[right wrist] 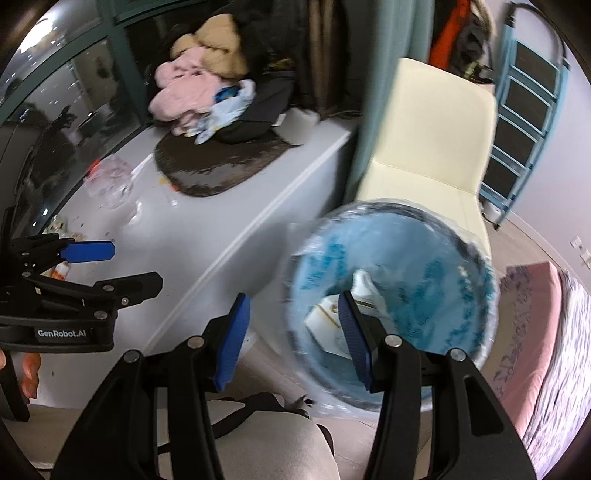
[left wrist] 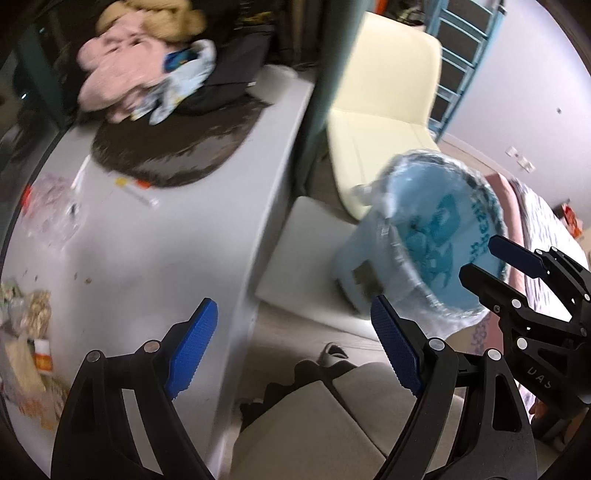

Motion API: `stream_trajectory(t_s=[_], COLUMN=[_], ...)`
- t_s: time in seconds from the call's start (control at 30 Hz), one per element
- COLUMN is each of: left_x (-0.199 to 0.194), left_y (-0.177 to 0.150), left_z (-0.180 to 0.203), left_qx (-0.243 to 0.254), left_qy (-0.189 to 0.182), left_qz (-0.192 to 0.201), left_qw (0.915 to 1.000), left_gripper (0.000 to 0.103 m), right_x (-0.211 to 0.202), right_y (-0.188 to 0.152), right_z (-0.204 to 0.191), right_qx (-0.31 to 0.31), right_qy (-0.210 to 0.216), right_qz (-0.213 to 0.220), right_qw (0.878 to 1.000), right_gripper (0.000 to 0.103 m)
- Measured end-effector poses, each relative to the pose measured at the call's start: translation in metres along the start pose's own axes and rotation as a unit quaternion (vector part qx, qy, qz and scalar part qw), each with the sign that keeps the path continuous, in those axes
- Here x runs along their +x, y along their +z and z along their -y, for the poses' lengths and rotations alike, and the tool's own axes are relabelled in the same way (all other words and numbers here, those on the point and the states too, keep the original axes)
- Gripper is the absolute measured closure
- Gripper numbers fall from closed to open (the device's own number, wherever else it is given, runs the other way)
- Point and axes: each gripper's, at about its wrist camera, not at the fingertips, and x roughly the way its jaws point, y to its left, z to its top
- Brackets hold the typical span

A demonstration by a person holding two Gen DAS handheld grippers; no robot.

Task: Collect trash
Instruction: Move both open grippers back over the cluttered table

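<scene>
The trash bin [right wrist: 391,280] was pale blue, lined with a clear bag printed in darker blue-teal marks, and a white carton with thin gold lines [right wrist: 328,321] lay inside it. Both the left gripper [left wrist: 295,343] and the right gripper [right wrist: 295,336] were black with bright blue, finely textured pads [left wrist: 192,347]. The tabletop [left wrist: 155,258] was light grey, under a dark brown shaggy mat [left wrist: 177,147]. On it sat pink cloth [left wrist: 110,74], tan cloth [left wrist: 155,18] and a white-and-blue printed bag [left wrist: 184,77]. The chair [left wrist: 384,110] was cream, the ladder [right wrist: 528,110] teal-blue, and the bedding [right wrist: 535,350] pink beside a white-and-grey pattern.
</scene>
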Motion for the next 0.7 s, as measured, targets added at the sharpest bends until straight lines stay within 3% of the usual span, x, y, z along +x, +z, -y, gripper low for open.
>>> stream_trajectory(t_s=[0.33, 0.7], left_x=[-0.018, -0.04], left_y=[-0.041, -0.089], left_z=[-0.074, -0.154], left_qx=[-0.075, -0.15], left_qy=[0.017, 0.033], left_qz=[-0.004, -0.001], left_qw=[0.9971, 0.9882], left_gripper=[0.021, 0.021], right_x=[0.013, 0.022], right_y=[0.007, 0.003], right_z=[-0.076, -0.166], right_qx=[-0.067, -0.147], right_qy=[0.033, 0.067], right_qz=[-0.019, -0.033], right_qw=[0.997, 0.986], right_gripper=[0.055, 0.055])
